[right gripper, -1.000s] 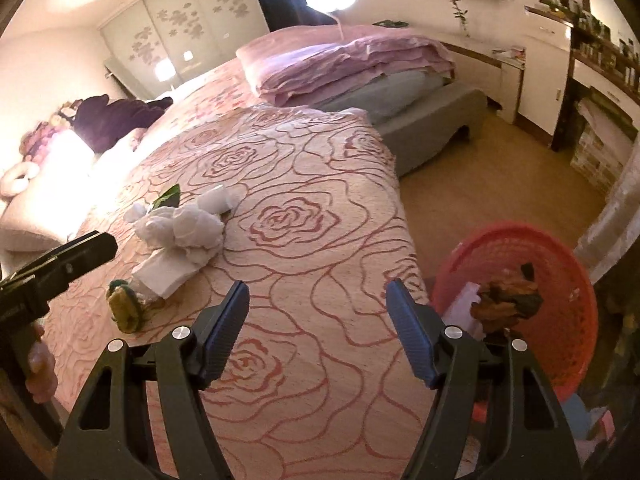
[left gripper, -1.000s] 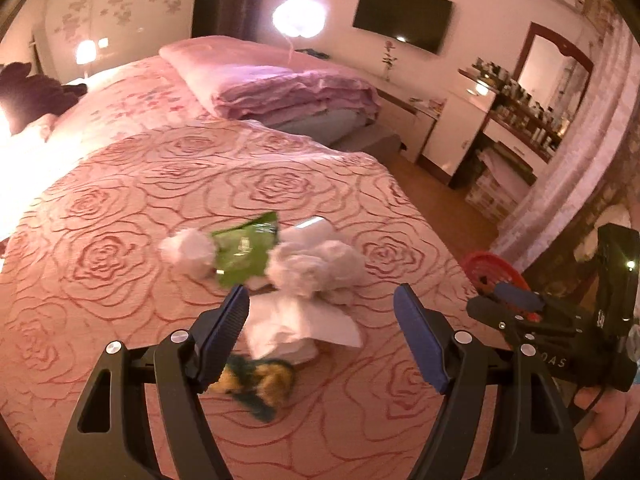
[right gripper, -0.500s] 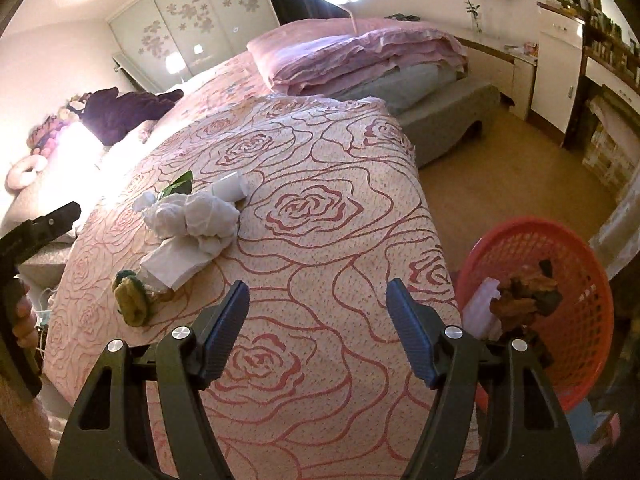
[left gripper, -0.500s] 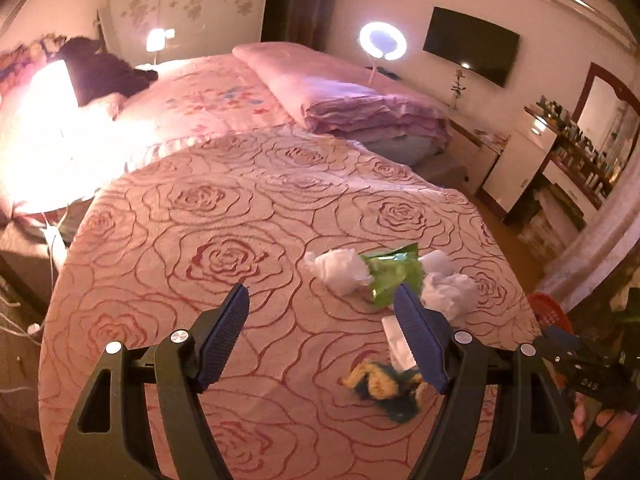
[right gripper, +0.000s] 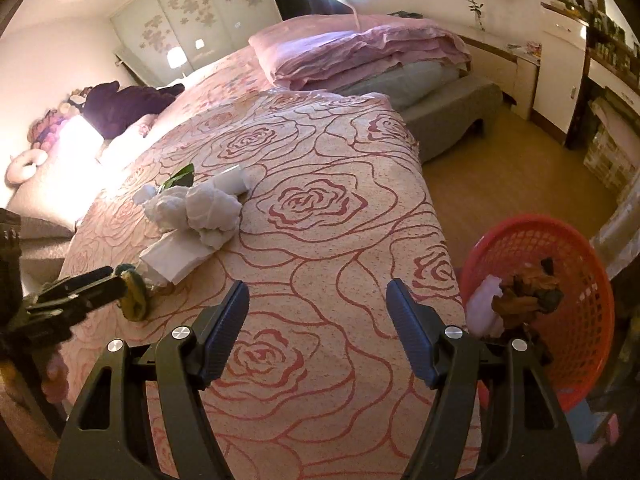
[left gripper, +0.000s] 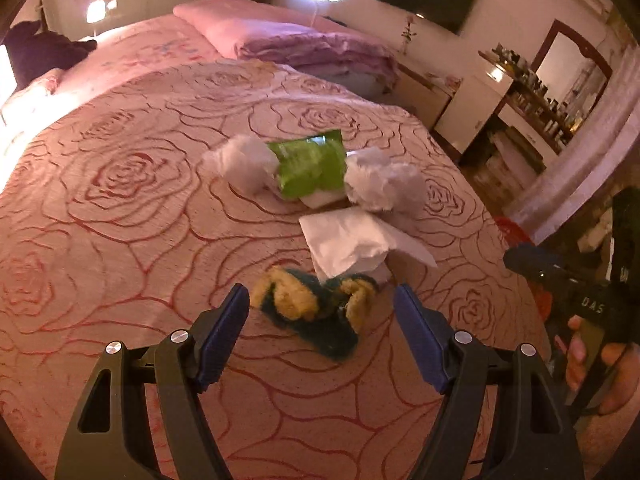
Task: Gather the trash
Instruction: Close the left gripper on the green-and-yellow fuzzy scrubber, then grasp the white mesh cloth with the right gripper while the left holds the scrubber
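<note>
Trash lies on the rose-patterned bedspread (left gripper: pixel 120 208): a crumpled yellow-and-green wrapper (left gripper: pixel 316 308), a flat white tissue (left gripper: pixel 352 240), crumpled tissues (left gripper: pixel 384 184) and a green packet (left gripper: pixel 312 164). My left gripper (left gripper: pixel 320 314) is open and low over the bed, its fingertips either side of the yellow-and-green wrapper without pressing it. The right wrist view shows that left gripper (right gripper: pixel 100 284) beside the wrapper (right gripper: pixel 134 296). My right gripper (right gripper: pixel 318 304) hangs open over bare bedspread near the bed's corner, nothing between its fingers. A red basket (right gripper: pixel 576 320) on the floor to its right holds a brown wrapper (right gripper: pixel 524 296) and a tissue (right gripper: pixel 484 304).
Folded pink quilts (right gripper: pixel 360 52) lie at the far end of the bed, with a grey bench (right gripper: pixel 448 108) beside them. Wooden floor (right gripper: pixel 500 176) runs along the bed's right side. A dresser with bottles (left gripper: pixel 532 96) stands by the wall. A hand (left gripper: pixel 592 360) holds the right gripper.
The left gripper swung left off the trash, then came back and dropped closer, so the yellow-and-green wrapper now sits between its fingertips. The right gripper has hardly moved.
</note>
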{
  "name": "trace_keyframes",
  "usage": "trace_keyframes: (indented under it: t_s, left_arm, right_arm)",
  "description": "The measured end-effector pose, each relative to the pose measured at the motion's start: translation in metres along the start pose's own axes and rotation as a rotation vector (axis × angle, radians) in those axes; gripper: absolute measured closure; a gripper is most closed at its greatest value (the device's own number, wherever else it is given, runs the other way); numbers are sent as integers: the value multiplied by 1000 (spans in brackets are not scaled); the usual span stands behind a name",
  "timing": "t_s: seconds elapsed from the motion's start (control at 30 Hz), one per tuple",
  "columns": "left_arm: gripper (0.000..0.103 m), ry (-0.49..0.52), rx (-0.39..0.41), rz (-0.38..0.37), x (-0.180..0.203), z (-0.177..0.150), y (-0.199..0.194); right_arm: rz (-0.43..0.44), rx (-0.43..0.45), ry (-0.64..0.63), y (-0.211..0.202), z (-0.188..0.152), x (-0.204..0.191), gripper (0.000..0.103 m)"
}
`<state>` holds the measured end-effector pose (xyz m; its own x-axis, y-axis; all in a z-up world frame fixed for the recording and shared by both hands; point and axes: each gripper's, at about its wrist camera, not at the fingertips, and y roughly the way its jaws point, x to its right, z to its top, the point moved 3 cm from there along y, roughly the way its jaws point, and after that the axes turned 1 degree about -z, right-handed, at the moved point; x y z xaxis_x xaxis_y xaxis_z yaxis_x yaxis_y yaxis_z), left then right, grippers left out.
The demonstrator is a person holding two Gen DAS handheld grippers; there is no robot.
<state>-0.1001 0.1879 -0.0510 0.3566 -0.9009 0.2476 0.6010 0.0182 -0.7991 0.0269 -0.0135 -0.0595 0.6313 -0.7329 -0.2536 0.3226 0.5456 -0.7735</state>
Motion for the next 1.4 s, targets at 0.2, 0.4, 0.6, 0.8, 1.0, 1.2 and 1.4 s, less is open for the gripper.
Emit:
trace_keyframes:
  t_s: [0.2, 0.4, 0.6, 0.8, 1.0, 1.2, 1.4]
  left_arm:
    - [44, -14, 2, -31, -7, -4, 11]
    - [52, -37, 33, -68, -16, -8, 1]
    - [53, -62, 65, -60, -28, -12, -18]
    - [53, -92, 93, -31, -42, -15, -32]
    - [53, -108, 101, -9, -50, -15, -34]
    - [53, -113, 105, 0, -51, -16, -36]
    - [53, -108, 107, 1, -50, -16, -36]
  right_arm:
    - [7, -12, -41, 6, 5, -14, 34]
    - [23, -20, -101, 20, 18, -41, 34]
    - [55, -12, -135, 34, 37, -70, 24]
    - [76, -33, -161, 57, 51, -94, 19]
    - [73, -42, -202, 76, 57, -108, 19]
    - [74, -56, -210, 83, 57, -109, 42]
    - [80, -47, -196, 73, 55, -100, 57]
